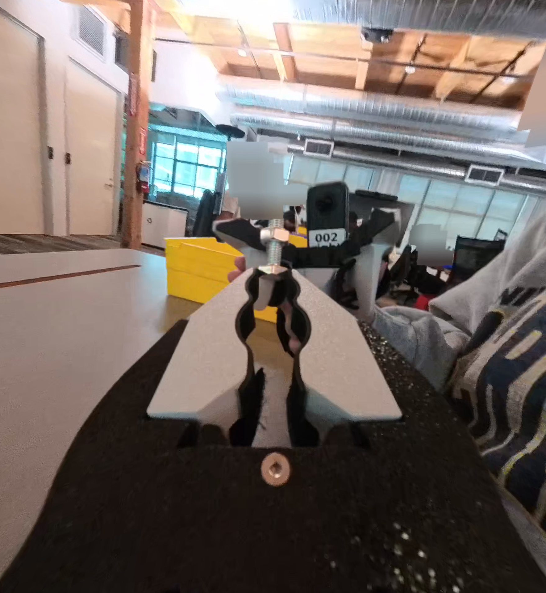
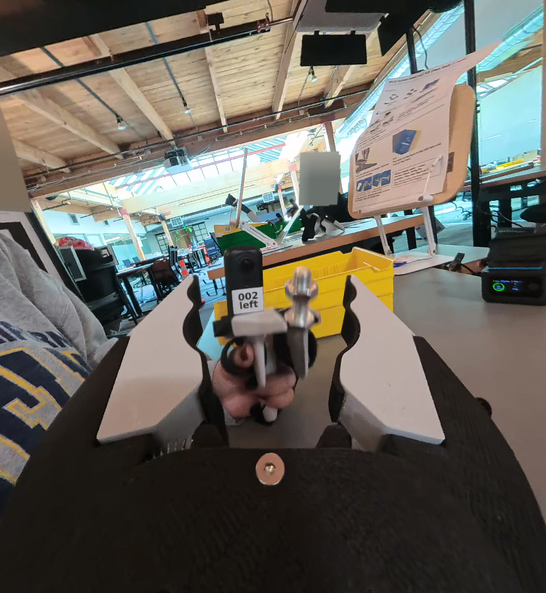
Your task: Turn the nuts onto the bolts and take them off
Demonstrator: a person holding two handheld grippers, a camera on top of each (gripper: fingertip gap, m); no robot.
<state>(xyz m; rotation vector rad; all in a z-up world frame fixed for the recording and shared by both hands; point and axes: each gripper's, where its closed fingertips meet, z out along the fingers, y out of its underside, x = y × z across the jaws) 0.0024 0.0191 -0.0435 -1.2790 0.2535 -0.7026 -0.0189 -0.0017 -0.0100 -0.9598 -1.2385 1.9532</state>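
While the bolt stands held upright off the table, notes by view follow.

Left wrist view
- Left gripper [image 1: 273, 272]: fingers drawn narrow, clamping the head of the bolt [image 1: 274, 253] at their tips; shank points up.
- Nut [image 1: 274, 236]: one, seated partway down the thread, a stretch of bare thread between it and the head.
- Right gripper [image 1: 297, 253]: facing the camera just behind the bolt, its fingers spread to either side of the nut; whether a pad touches the nut I cannot tell.
- Yellow bin [image 1: 201, 266]: one, on the table [image 1: 56, 321] behind the grippers.

Right wrist view
- Right gripper [image 2: 273, 308]: fingers wide, nothing between them in contact.
- Bolt [image 2: 300, 308]: one, between the open fingers, near the yellow bin [image 2: 345, 288] by the table's [image 2: 473, 337] far edge.
- Nut [image 2: 301, 287]: one, near the upper end (blurred).
- Left gripper [image 2: 298, 324]: gripping the bolt head.

Progress
- Judgement: nut is engaged, not run down; whether going on or coming off cannot be told.
- Count: one bolt, one nut, one bin, two grippers.
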